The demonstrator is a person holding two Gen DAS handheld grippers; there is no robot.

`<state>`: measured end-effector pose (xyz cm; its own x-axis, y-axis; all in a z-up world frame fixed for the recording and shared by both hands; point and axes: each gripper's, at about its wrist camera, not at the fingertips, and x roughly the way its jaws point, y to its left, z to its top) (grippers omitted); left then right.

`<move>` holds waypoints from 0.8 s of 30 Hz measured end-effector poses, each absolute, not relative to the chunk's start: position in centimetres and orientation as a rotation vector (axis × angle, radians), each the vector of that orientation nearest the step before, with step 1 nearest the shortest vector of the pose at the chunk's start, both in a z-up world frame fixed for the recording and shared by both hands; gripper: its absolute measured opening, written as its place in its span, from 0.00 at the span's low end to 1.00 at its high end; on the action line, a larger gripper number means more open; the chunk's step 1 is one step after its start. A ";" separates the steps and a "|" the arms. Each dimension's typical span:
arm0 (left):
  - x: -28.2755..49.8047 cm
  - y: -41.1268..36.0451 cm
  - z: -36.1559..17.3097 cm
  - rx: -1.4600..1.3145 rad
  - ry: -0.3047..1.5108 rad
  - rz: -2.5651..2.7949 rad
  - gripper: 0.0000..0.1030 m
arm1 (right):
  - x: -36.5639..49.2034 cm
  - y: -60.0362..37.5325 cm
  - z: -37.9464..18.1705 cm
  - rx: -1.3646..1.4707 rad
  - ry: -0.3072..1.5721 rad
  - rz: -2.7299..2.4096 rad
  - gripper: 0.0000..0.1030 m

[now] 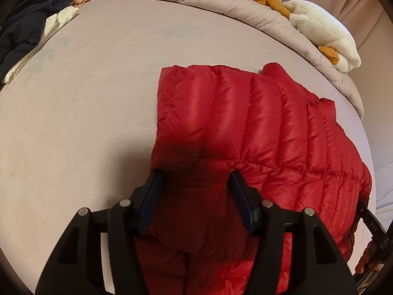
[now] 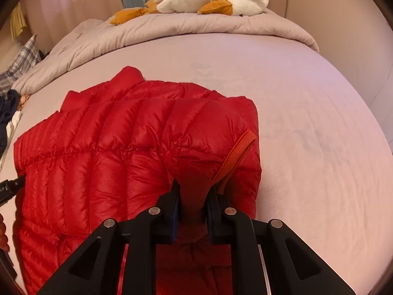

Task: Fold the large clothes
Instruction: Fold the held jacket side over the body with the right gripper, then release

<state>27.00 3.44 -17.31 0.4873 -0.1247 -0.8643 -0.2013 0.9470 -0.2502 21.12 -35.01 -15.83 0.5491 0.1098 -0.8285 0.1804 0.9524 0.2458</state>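
Note:
A red quilted down jacket (image 1: 258, 123) lies on the pinkish bed sheet (image 1: 86, 110), its sleeves folded over the body. My left gripper (image 1: 194, 174) has its jaws wide apart around a folded sleeve edge at the jacket's near left side. In the right wrist view the jacket (image 2: 110, 152) fills the lower left. My right gripper (image 2: 194, 186) is shut on the jacket's fabric beside the orange-trimmed cuff (image 2: 235, 152) on the right side.
A grey duvet (image 1: 221, 7) is bunched along the far side of the bed, with a white and orange plush toy (image 1: 324, 32) on it. Dark and white clothes (image 1: 32, 24) are piled at the far left. A plaid pillow (image 2: 22, 61) lies at the left.

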 end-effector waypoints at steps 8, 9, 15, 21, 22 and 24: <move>27.4 4.1 -18.2 -0.378 1.085 0.058 0.68 | 21.7 -34.9 -17.0 0.324 1.008 -0.041 0.14; 27.5 4.4 -18.4 -0.409 1.092 0.053 0.68 | 21.8 -34.9 -17.1 0.323 1.009 -0.042 0.14; 27.4 4.1 -18.4 -0.408 1.084 0.052 0.68 | 22.3 -34.7 -17.4 0.314 1.014 -0.049 0.15; 27.3 3.9 -18.4 -0.390 1.073 0.060 0.69 | 22.2 -34.5 -17.6 0.313 1.011 -0.055 0.16; 27.3 4.0 -18.5 -0.390 1.073 0.060 0.69 | 22.2 -34.5 -17.7 0.310 1.011 -0.057 0.16; 27.2 4.0 -18.4 -0.391 1.073 0.062 0.70 | 22.2 -34.4 -17.7 0.309 1.011 -0.061 0.16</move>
<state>27.23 3.99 -18.44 0.4830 -0.1382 -0.8647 -0.2376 0.9297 -0.2813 22.17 -34.42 -17.67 0.5331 0.0917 -0.8411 0.1923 0.9550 0.2260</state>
